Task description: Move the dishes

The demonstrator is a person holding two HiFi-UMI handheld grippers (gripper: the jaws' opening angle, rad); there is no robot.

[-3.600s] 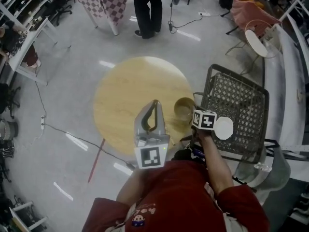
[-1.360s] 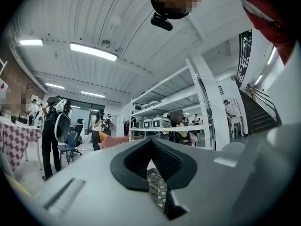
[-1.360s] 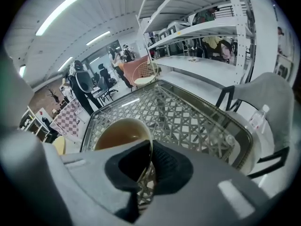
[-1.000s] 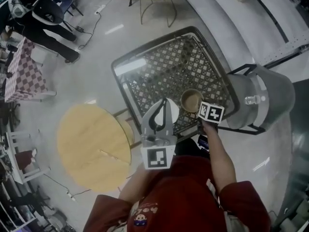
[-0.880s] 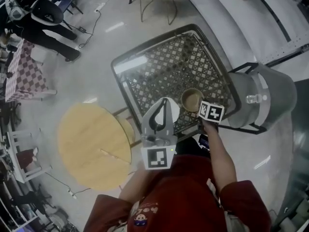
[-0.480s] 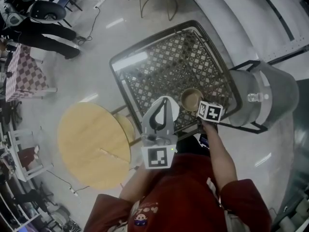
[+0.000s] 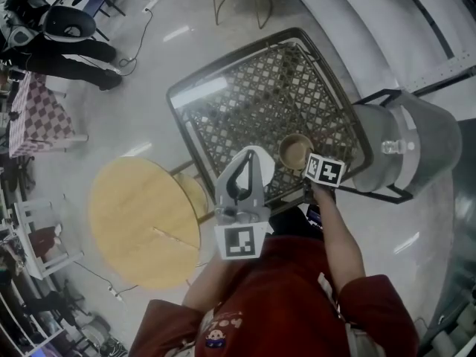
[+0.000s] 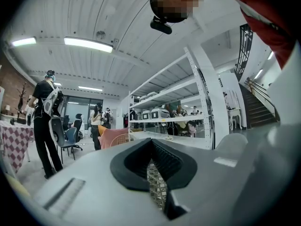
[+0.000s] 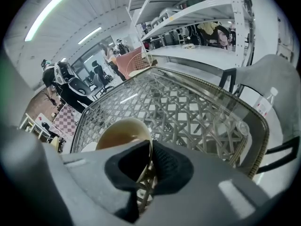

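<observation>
Right claw (image 9: 150, 145): you have it clenched on the tan bowl's (image 9: 118, 130) near rim.
Bowl: over the lattice worktop (image 9: 197, 108), near your edge; its base is hidden, possibly resting there.
Left claw (image 8: 151, 144): clenched, empty.

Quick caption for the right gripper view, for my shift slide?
Right gripper, jaws shut on the rim of a tan bowl, at the near part of the lattice-top table.

Glossy grey floor (image 7: 134, 103), round wooden table (image 7: 141, 222), checkered tablecloth (image 7: 37, 121), white shelving (image 8: 160, 120), strip lights (image 8: 89, 44)
</observation>
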